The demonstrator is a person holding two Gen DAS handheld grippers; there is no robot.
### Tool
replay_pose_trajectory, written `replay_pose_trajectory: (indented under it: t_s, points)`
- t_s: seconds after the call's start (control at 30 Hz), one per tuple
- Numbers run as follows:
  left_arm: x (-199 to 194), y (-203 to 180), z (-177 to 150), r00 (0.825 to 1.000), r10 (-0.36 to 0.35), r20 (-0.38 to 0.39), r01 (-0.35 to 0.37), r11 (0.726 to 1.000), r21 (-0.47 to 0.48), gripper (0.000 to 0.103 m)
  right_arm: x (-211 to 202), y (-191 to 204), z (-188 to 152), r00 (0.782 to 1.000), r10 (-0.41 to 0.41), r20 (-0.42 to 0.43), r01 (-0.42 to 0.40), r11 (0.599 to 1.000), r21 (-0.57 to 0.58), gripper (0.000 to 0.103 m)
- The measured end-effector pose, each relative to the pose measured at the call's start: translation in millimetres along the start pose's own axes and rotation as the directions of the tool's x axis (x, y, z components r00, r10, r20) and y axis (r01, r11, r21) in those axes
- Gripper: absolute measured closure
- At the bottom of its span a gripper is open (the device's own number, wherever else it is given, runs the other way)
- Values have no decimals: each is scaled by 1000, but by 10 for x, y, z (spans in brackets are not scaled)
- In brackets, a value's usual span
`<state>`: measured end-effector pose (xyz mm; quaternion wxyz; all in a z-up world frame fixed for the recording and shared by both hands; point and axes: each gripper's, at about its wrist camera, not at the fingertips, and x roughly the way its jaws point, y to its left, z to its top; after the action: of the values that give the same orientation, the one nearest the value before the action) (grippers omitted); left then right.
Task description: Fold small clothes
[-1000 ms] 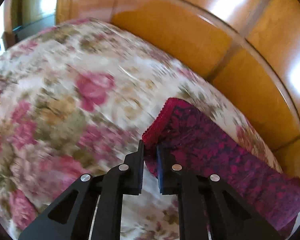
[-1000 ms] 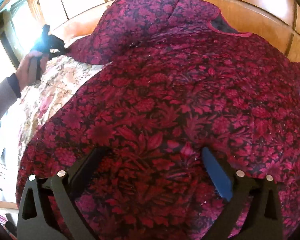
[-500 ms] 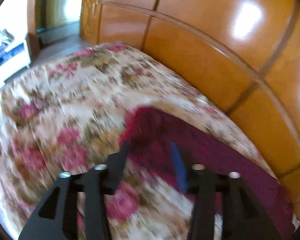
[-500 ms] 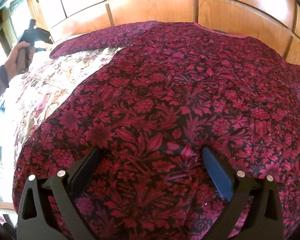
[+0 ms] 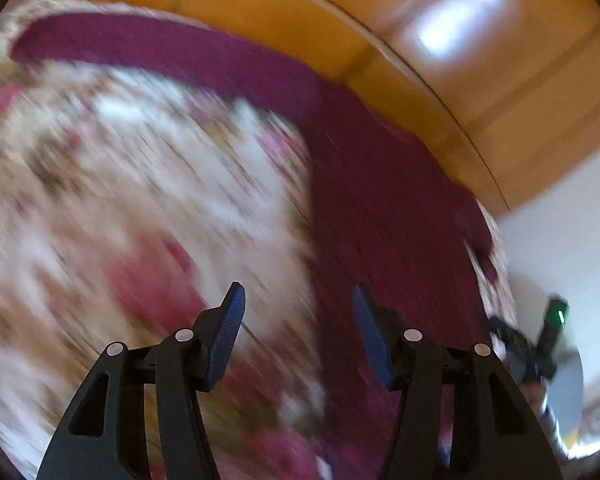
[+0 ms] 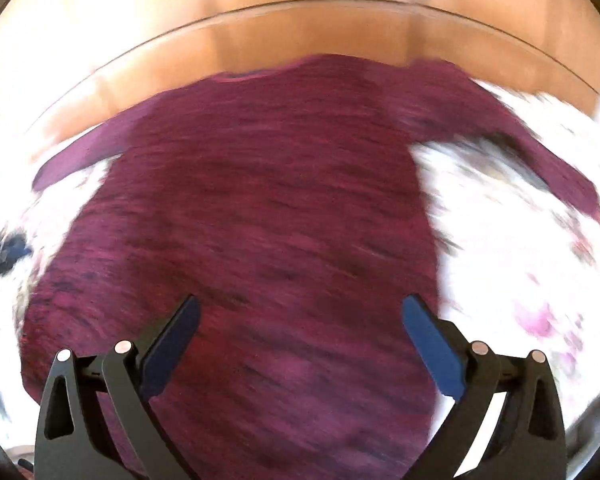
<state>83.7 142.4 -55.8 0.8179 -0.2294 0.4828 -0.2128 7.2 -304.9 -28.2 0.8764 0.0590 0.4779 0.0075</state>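
Observation:
A dark red floral long-sleeved garment [image 6: 268, 216] lies spread flat on the floral bedspread [image 6: 512, 240], sleeves out to both sides. My right gripper [image 6: 300, 320] is open and empty above its lower half. In the left wrist view the garment [image 5: 380, 200] runs along the headboard side, one sleeve [image 5: 160, 48] stretched toward the far left. My left gripper [image 5: 298, 308] is open and empty, over the edge where the garment meets the bedspread [image 5: 140, 200]. Both views are motion-blurred.
A glossy wooden headboard [image 6: 300, 32] stands just behind the garment and shows in the left wrist view [image 5: 460, 80] too. The right gripper and hand [image 5: 532, 344] show at the left view's right edge; a white wall [image 5: 572, 240] lies beyond.
My left gripper let go of the sleeve cuff, opened, and swung right toward the garment body. The lifted sleeve dropped flat. My right gripper pulled back, so the whole garment shows.

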Motion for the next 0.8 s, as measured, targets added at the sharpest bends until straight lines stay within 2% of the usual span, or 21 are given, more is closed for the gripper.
replay_pose_trajectory:
  t_s: [0.03, 0.1, 0.17, 0.2, 0.23, 0.27, 0.3, 0.33, 0.4, 0.5, 0.6, 0.67, 0.73, 0.8]
  points:
    - [43, -43, -87, 1000, -20, -19, 20, 1000, -1, 49, -49, -154, -107, 1000, -23, -18, 24, 999, 27, 3]
    - [141, -146, -249, 996, -51, -69, 52, 999, 9, 48, -88, -327, -275, 998, -16, -59, 20, 997, 69, 6]
    - [187, -225, -364, 995, -58, -83, 60, 998, 22, 49, -88, -413, -483, 992, 55, -111, -43, 993, 108, 20]
    - [216, -266, -416, 994, -61, -91, 64, 998, 28, 51, -86, -408, -536, 990, 77, -118, -64, 992, 113, 34]
    - [243, -299, -452, 993, -61, -100, 65, 997, 31, 67, -98, -369, -605, 988, 106, -116, -93, 990, 111, 49]
    - [264, -333, -474, 994, -43, -103, 48, 998, 47, 75, -107, -326, -629, 986, 127, -111, -116, 988, 101, 58]
    - [291, -382, -497, 995, 4, -96, 5, 995, 95, 83, -111, -281, -636, 984, 145, -105, -136, 987, 90, 75]
    - [303, -395, -496, 996, 21, -89, -10, 993, 116, 87, -132, -224, -628, 985, 141, -99, -134, 988, 71, 81]
    - [262, -379, -469, 997, 9, -77, -1, 995, 95, 89, -235, -210, -575, 983, 167, -83, -161, 985, 68, 86]
    - [163, -340, -492, 998, 13, -58, -9, 997, 83, 90, -417, -289, -548, 977, 204, -61, -201, 978, 60, 88]
    - [171, -331, -567, 997, 55, -63, -48, 994, 98, 89, -409, -353, -589, 971, 214, -105, -210, 977, 41, 88]
    - [168, -335, -590, 995, 78, -70, -71, 993, 99, 83, -292, -417, -587, 967, 213, -138, -207, 977, 58, 83]
    - [164, -369, -495, 993, 108, -56, -103, 991, 91, 67, -268, -554, -548, 967, 230, -109, -219, 970, 111, 62]
    - [108, -403, -370, 991, 133, -11, -131, 986, 103, 60, -306, -752, -416, 976, 213, -42, -203, 964, 171, 47]
